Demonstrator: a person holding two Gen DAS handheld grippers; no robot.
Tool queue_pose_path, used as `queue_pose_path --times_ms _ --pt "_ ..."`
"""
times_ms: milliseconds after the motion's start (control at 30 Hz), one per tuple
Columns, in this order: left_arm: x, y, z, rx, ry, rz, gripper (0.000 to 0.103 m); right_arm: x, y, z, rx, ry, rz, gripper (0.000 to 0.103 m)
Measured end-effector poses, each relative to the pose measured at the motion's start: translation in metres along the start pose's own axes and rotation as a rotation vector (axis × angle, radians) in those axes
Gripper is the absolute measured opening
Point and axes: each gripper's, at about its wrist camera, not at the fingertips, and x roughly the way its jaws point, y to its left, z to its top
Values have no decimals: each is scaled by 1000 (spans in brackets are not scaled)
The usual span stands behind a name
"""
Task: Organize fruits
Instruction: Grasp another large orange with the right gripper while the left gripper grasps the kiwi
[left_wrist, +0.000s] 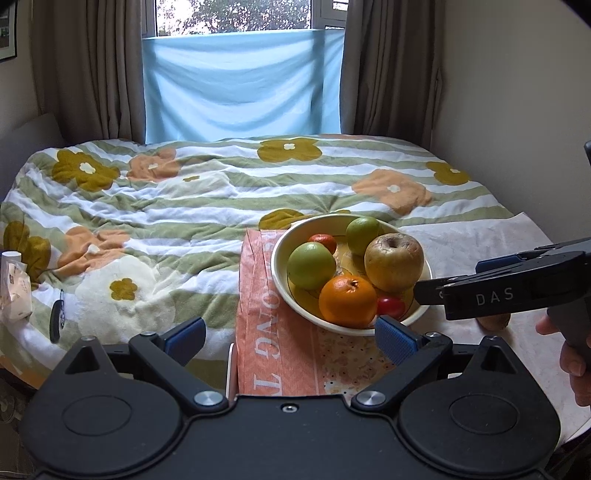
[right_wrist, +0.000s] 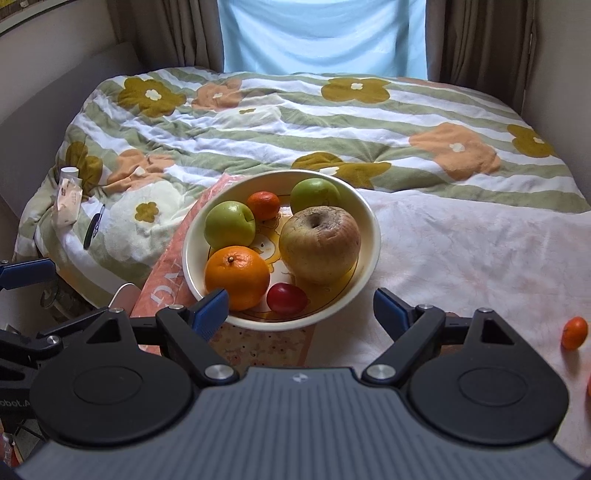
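Observation:
A cream bowl (right_wrist: 371, 221) (left_wrist: 279, 273) sits on a small table against the bed. It holds a big wrinkled yellow apple (right_wrist: 319, 243) (left_wrist: 393, 262), two green apples (right_wrist: 229, 224) (right_wrist: 314, 195), a large orange (right_wrist: 237, 277) (left_wrist: 347, 301), a small mandarin (right_wrist: 263, 205) and a red plum (right_wrist: 287, 298) (left_wrist: 390, 307). My right gripper (right_wrist: 301, 308) is open and empty just in front of the bowl; it also shows from the side in the left wrist view (left_wrist: 476, 284). My left gripper (left_wrist: 290, 336) is open and empty, at the bowl's near left.
A loose mandarin (right_wrist: 574, 332) lies on the white cloth (right_wrist: 461, 251) at the right; a brown fruit (left_wrist: 493, 322) lies behind the right gripper. An orange lettered cloth (left_wrist: 273, 332) lies under the bowl. The flowered bed quilt (right_wrist: 295, 122) fills the back; a paper packet (right_wrist: 68, 201) lies at its left.

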Motion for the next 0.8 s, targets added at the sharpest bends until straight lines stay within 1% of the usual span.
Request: queue_pose_path --times_ms 200,333,467,667,800 --pt "-11 -3 0 16 -6 -17 100 -27 -4 -5 45 -28 -24 101" --pt "-18 -7 0 35 -15 -49 100 -43 -11 -11 75 -28 -76 102" --pt "-25 -17 -2 50 -18 -60 100 -59 -24 -23 107 -32 -112 102" --pt "-38 -44 -9 37 -21 -48 100 -85 -54 -43 115 -48 -136 102" --pt "-43 -71 -13 16 -11 -12 100 -101 -85 -58 117 -66 -132 102"
